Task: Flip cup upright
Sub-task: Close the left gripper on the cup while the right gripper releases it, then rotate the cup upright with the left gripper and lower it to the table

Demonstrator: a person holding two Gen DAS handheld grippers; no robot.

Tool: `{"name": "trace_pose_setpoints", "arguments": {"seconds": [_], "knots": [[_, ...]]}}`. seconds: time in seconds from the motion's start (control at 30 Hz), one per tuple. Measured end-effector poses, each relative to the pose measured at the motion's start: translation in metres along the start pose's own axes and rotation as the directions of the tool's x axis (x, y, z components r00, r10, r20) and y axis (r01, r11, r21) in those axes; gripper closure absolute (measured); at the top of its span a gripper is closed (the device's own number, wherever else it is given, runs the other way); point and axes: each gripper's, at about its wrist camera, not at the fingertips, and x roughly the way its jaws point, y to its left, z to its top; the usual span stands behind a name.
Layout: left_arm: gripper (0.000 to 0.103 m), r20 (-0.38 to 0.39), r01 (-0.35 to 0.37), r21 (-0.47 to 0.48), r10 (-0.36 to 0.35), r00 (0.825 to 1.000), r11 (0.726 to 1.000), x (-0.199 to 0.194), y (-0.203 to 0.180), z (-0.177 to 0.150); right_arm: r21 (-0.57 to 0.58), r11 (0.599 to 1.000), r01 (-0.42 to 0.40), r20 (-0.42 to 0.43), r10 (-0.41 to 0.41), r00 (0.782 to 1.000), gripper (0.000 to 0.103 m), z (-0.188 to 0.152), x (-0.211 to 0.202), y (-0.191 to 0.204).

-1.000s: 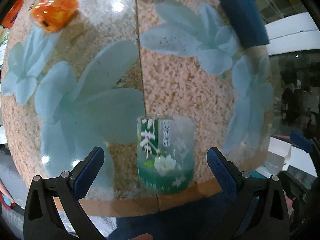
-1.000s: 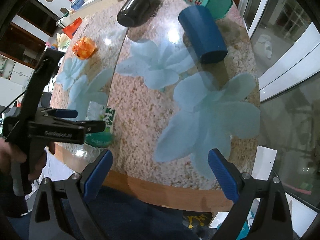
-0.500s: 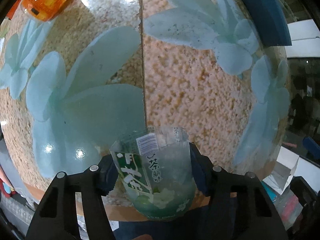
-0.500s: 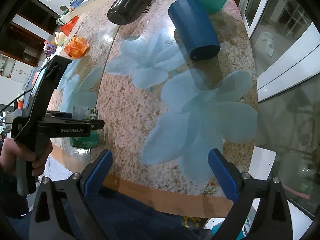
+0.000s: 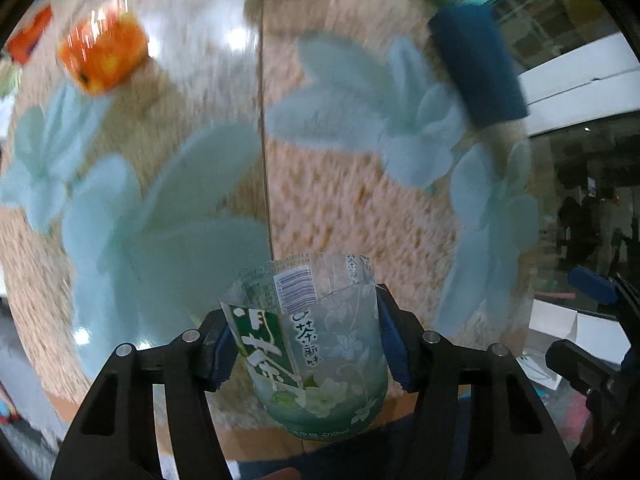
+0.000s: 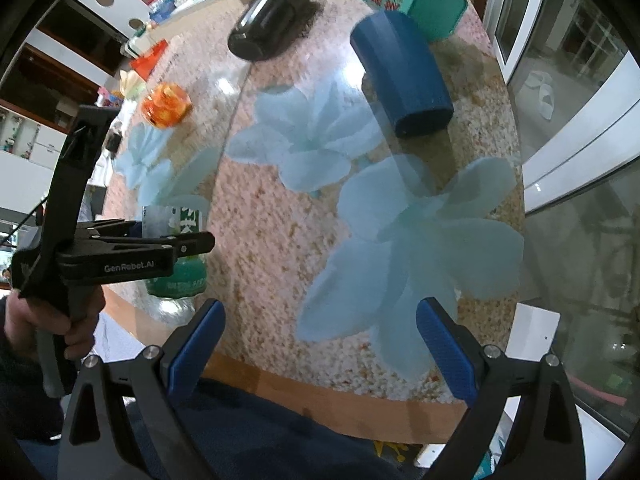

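Observation:
A clear plastic cup (image 5: 320,344) with a green and white tea label is clamped between the blue pads of my left gripper (image 5: 306,344). It is held just above the table's near edge, open cut rim pointing away from me, green base toward me. In the right wrist view the left gripper (image 6: 160,248) holds the cup (image 6: 176,256) at the table's left front edge. My right gripper (image 6: 320,344) is open and empty over the front edge.
The round table (image 6: 280,240) has a pebble top with pale blue flowers. A blue cup (image 6: 400,76) lies on its side at the back right, beside a teal box (image 6: 416,0). A black cylinder (image 6: 272,16) lies at the back, an orange pack (image 6: 166,104) at the left.
My left gripper closed on the cup and lifted it off the table, tilting it. The view has swung a little. My right gripper has stayed open and drifted slightly.

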Motion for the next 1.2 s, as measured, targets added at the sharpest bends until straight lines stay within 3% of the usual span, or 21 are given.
{"name": "trace_pose_setpoints", "arguments": {"seconds": [0.13, 0.27, 0.47, 0.7, 0.77, 0.9, 0.97, 1.07, 1.2], "knots": [[0.039, 0.128, 0.009, 0.064, -0.017, 0.992, 0.998, -0.021, -0.004, 0.001, -0.012, 1.000, -0.020, 0.043, 0.020, 0.999, 0.006, 0.008, -0.010, 0.005], [0.038, 0.249, -0.009, 0.131, -0.024, 0.968, 0.991, -0.038, -0.008, -0.003, -0.023, 1.000, -0.017, 0.078, 0.018, 0.997, 0.006, 0.018, -0.017, 0.009], [0.038, 0.425, -0.079, 0.202, -0.015, 0.905, 0.976, -0.055, -0.012, -0.006, -0.018, 1.000, -0.006, 0.092, 0.008, 0.996, 0.006, 0.028, -0.019, 0.009], [0.038, 0.624, -0.133, 0.231, -0.042, 0.780, 0.964, -0.068, -0.017, -0.013, -0.027, 0.999, -0.029, 0.089, 0.032, 0.996, 0.006, 0.031, -0.008, 0.013], [0.038, 0.684, -0.188, 0.229, -0.020, 0.730, 0.955, -0.067, -0.020, -0.018, -0.032, 0.999, -0.037, 0.084, 0.040, 0.996, 0.006, 0.031, -0.004, 0.014], [0.038, 0.739, -0.241, 0.214, 0.004, 0.674, 0.947, -0.058, -0.020, -0.022, -0.035, 0.998, -0.044, 0.068, 0.047, 0.997, 0.006, 0.034, 0.007, 0.016], [0.038, 0.747, -0.254, 0.208, 0.014, 0.665, 0.945, -0.050, -0.019, -0.023, -0.031, 0.999, -0.040, 0.065, 0.042, 0.997, 0.006, 0.035, 0.010, 0.016], [0.038, 0.735, -0.231, 0.218, -0.004, 0.678, 0.948, -0.035, -0.013, -0.023, -0.019, 0.998, -0.057, 0.083, 0.059, 0.995, 0.006, 0.036, 0.013, 0.014], [0.038, 0.735, -0.236, 0.241, -0.019, 0.677, 0.942, -0.020, -0.013, -0.027, -0.004, 0.996, -0.092, 0.090, 0.092, 0.992, 0.006, 0.036, 0.017, 0.011]]}}
